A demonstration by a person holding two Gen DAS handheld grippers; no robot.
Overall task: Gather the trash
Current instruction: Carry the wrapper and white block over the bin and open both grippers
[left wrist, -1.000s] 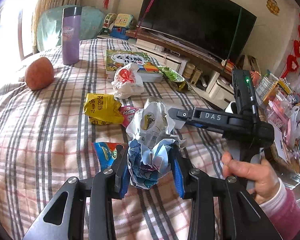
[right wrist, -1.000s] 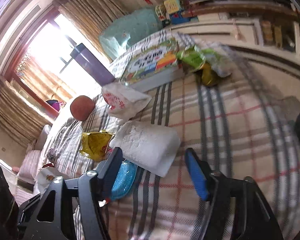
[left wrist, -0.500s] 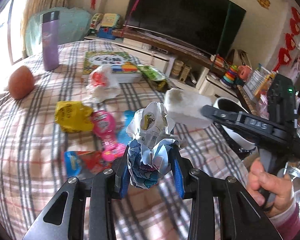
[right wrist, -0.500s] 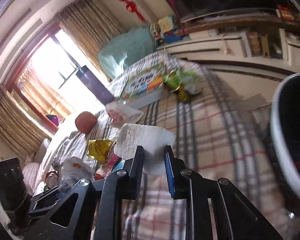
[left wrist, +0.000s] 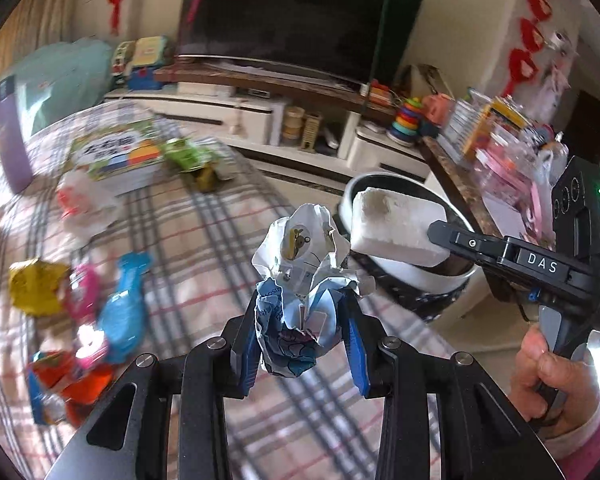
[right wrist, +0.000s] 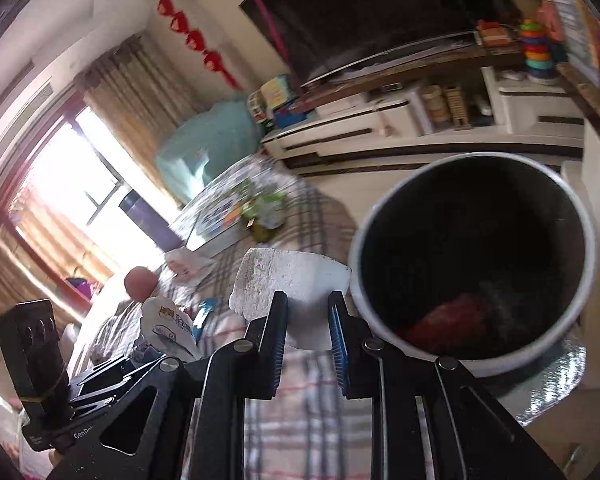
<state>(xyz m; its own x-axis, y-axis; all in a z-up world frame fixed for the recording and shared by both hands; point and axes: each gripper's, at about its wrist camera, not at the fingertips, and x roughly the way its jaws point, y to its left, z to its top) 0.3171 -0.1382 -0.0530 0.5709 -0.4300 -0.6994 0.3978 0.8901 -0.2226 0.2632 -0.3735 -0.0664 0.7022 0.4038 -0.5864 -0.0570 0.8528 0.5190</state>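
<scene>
My left gripper (left wrist: 300, 312) is shut on a crumpled white and blue wrapper (left wrist: 304, 264), held above the plaid bed. My right gripper (right wrist: 308, 312) is shut on a white foam-like block (right wrist: 284, 276), which hangs just left of the trash bin (right wrist: 588, 240). The bin is round with a white rim and a dark inside, and something red (right wrist: 452, 320) lies at its bottom. In the left wrist view the block (left wrist: 392, 228) sits in front of the bin (left wrist: 420, 280), with a hand on the right gripper's handle.
Loose wrappers lie on the bed at left: yellow (left wrist: 36, 288), pink (left wrist: 84, 292), blue (left wrist: 124, 312) and red-orange (left wrist: 68, 388). Farther back are a white bag (left wrist: 84, 204), a book (left wrist: 116, 156), a green packet (left wrist: 188, 156) and a purple bottle (left wrist: 8, 132). A cluttered shelf (left wrist: 500, 140) stands beyond the bin.
My right gripper shut on the white block, lifted it off the bed and carried it right to the bin. My left gripper, still gripping the wrapper, also swung right.
</scene>
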